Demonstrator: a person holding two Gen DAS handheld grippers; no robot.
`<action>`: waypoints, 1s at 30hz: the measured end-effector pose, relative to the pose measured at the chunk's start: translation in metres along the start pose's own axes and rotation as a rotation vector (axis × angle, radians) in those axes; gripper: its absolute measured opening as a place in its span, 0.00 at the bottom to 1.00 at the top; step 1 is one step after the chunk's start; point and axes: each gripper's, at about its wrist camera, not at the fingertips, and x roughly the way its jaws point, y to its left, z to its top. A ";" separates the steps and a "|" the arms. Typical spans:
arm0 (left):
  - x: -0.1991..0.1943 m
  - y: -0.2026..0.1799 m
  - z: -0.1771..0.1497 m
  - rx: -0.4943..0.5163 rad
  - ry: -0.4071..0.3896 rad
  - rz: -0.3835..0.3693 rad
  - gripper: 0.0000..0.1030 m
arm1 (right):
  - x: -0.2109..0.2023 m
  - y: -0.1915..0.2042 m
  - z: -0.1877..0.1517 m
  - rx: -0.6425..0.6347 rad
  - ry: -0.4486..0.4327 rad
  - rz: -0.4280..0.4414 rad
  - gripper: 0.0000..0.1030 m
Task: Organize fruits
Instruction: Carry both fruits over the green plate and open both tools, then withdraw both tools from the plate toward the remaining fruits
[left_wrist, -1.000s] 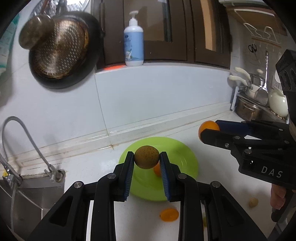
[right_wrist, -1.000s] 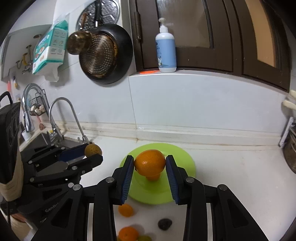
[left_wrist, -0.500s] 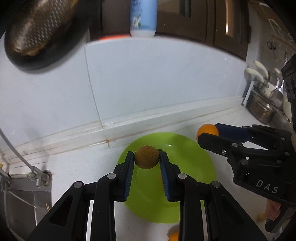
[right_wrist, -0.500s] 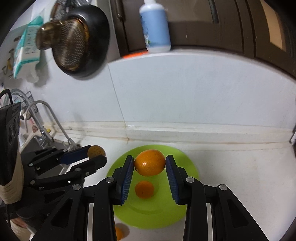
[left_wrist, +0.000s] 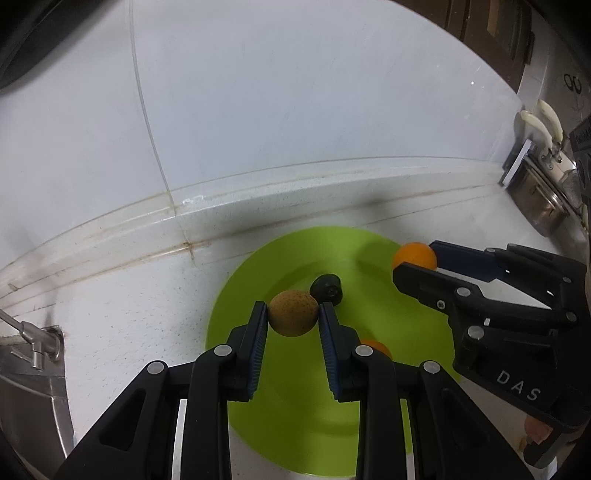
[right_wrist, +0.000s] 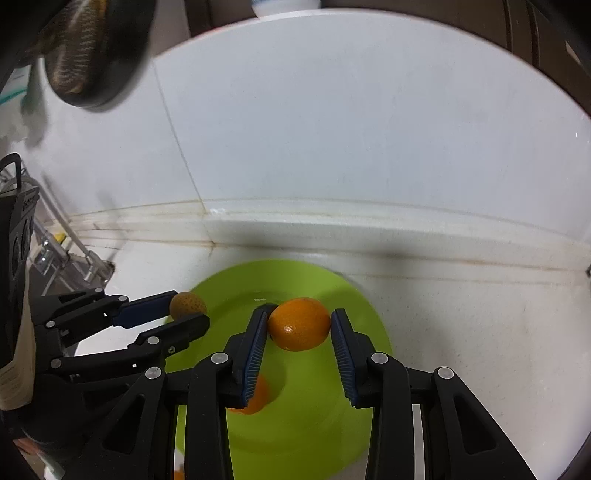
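My left gripper (left_wrist: 293, 317) is shut on a round brown fruit (left_wrist: 293, 312) and holds it over the left part of the green plate (left_wrist: 240, 295). My right gripper (right_wrist: 298, 328) is shut on an orange (right_wrist: 299, 324) over the same plate (right_wrist: 354, 406). A dark fruit (left_wrist: 327, 288) and a small orange fruit (left_wrist: 375, 347) lie on the plate. In the right wrist view the left gripper (right_wrist: 186, 312) with its brown fruit (right_wrist: 186, 303) enters from the left, and the small orange fruit (right_wrist: 256, 397) lies below my fingers. In the left wrist view the right gripper (left_wrist: 417, 260) is at the right.
The white tiled wall (left_wrist: 295, 129) and its raised ledge (left_wrist: 221, 206) run close behind the plate. A sink and tap base (left_wrist: 37, 350) lie at the left. A metal pot and utensils (left_wrist: 535, 203) stand at the far right. A dark pan (right_wrist: 88, 51) hangs on the wall.
Both grippers have moved forward and down over the green plate with their fruits still held. A dark fruit now shows on the plate.
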 end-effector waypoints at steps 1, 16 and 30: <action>0.001 0.000 0.000 0.001 0.004 -0.002 0.28 | 0.002 -0.001 -0.001 0.002 0.006 -0.001 0.36; -0.019 -0.005 0.001 -0.001 -0.019 0.011 0.40 | -0.004 -0.005 -0.006 0.021 0.025 -0.002 0.36; -0.111 -0.025 -0.017 0.051 -0.215 0.072 0.58 | -0.091 0.010 -0.012 -0.009 -0.140 -0.073 0.48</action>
